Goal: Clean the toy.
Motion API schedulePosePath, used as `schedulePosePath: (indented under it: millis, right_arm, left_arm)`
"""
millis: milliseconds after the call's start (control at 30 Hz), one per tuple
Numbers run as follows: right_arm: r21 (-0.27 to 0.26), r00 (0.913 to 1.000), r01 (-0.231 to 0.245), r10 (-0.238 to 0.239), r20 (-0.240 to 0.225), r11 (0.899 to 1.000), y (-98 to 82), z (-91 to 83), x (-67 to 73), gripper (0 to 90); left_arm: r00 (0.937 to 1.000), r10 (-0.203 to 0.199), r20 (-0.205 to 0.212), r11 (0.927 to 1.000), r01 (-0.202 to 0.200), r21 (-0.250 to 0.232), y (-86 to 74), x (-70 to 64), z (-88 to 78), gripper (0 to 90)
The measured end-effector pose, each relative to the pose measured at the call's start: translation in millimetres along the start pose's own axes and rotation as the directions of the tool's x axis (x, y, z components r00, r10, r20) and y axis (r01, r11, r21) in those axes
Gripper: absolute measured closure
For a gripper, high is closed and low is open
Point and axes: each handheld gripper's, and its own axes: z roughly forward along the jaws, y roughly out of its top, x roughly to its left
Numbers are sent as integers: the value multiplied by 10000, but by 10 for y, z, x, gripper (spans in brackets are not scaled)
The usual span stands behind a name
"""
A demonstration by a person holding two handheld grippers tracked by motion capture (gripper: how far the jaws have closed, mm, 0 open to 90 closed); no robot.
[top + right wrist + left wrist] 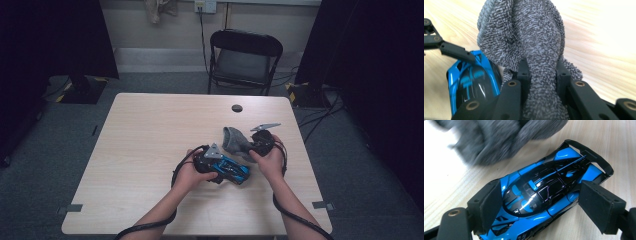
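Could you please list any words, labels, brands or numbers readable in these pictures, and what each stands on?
None can be read.
Toy car: glossy blue and black bodywork, no lettering or numbers visible.
Grey cloth: plain, no tag showing.
Wall socket plate: too small to tell.

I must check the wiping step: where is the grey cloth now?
The grey cloth is pinched in the right claw, on the table's right half in the high view, just beyond the blue toy car held by the left claw.
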Motion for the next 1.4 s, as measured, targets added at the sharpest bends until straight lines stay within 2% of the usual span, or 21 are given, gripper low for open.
schedulePosePath:
  millis: [100,200,300,400,600,867,1400]
  right_arm:
    - [278,9997,248,-248,-16,9993,48,175,104,727]
    - [641,9983,549,-536,-223,9964,57,306,199,727]
    - [855,9957,893,-867,-337,9923,38,347,248,727]
    - [864,9951,904,-863,-491,9922,4,327,233,727]
    - [786,9917,1034,-967,-850,9915,-72,287,168,727]
    - [827,9898,1177,-1101,-908,9896,-139,204,103,727]
    - [864,9902,1071,-984,-995,9905,-282,43,0,726]
  left_arm:
    - [10000,21,17,10000,-21,-27,-5,3,-3,189]
    - [10000,34,45,10000,-33,-91,-14,6,-4,189]
    - [10000,33,1,9999,-33,-113,-21,8,-5,189]
    - [9999,132,-31,9999,-132,-105,-18,1,4,190]
    - [10000,43,-52,10000,-43,2,2,-4,9,189]
    - [10000,20,-33,10000,-20,-17,0,0,8,191]
    - [10000,57,-27,10000,-57,-52,-5,-2,8,192]
